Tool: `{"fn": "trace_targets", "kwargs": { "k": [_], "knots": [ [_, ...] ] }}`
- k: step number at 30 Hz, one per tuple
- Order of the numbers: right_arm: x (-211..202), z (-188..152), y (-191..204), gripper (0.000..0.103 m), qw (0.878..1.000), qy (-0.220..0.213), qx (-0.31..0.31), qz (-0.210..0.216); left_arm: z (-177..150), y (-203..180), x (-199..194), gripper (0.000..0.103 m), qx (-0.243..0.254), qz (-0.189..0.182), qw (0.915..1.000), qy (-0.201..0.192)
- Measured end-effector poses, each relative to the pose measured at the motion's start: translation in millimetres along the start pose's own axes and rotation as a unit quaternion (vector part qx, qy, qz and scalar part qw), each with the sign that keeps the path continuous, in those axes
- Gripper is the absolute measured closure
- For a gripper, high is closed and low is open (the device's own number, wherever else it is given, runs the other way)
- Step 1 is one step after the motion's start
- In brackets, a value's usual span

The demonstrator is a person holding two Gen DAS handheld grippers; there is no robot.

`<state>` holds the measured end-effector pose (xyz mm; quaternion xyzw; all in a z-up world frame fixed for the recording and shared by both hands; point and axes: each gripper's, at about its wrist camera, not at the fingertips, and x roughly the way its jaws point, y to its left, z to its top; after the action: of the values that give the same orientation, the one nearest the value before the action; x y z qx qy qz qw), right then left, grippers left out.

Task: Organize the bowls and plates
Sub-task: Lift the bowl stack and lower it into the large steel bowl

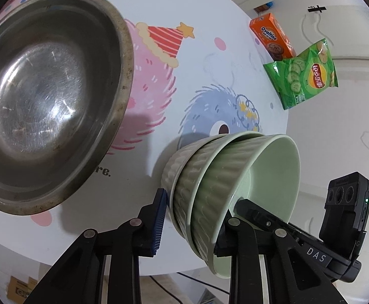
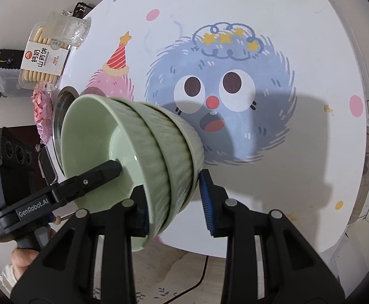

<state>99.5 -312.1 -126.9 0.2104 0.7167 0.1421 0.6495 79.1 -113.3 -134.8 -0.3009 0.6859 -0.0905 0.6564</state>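
At the lower centre of both wrist views, the left gripper [image 1: 192, 224] and right gripper [image 2: 175, 202] each pinch the rim of three nested ribbed pale-green ceramic bowls [image 1: 209, 177], mid-carry; next, I judge, lowering them gently.

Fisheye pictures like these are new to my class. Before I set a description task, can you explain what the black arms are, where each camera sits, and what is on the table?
There is no robot here. A person holds a two-finger tool in each hand, and each tool carries a camera looking along its fingers. One picture comes from the left tool, the other from the right tool.

Both tools grip a tilted stack of three green ribbed bowls, with one finger inside the rim and one outside.

On the cartoon-printed table are a large steel bowl, an Ovaltine box, a green Lay's bag and a biscuit tray.
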Motion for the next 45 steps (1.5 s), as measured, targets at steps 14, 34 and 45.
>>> {"fn": "trace_targets", "kwargs": {
  "k": [14,34,45],
  "knots": [
    [-37,7,13,0.068,1.000,-0.028,-0.009,-0.003,12,-28,-35,0.075,0.040,-0.007,0.9991,-0.012],
    [-45,28,127,0.068,0.996,-0.040,-0.080,0.012,47,17,-148,0.076,0.033,0.014,0.9969,-0.070],
    [12,24,182,0.068,0.995,-0.006,-0.095,0.019,64,82,-167,0.076,0.007,0.032,0.9972,-0.068]
  ]
}}
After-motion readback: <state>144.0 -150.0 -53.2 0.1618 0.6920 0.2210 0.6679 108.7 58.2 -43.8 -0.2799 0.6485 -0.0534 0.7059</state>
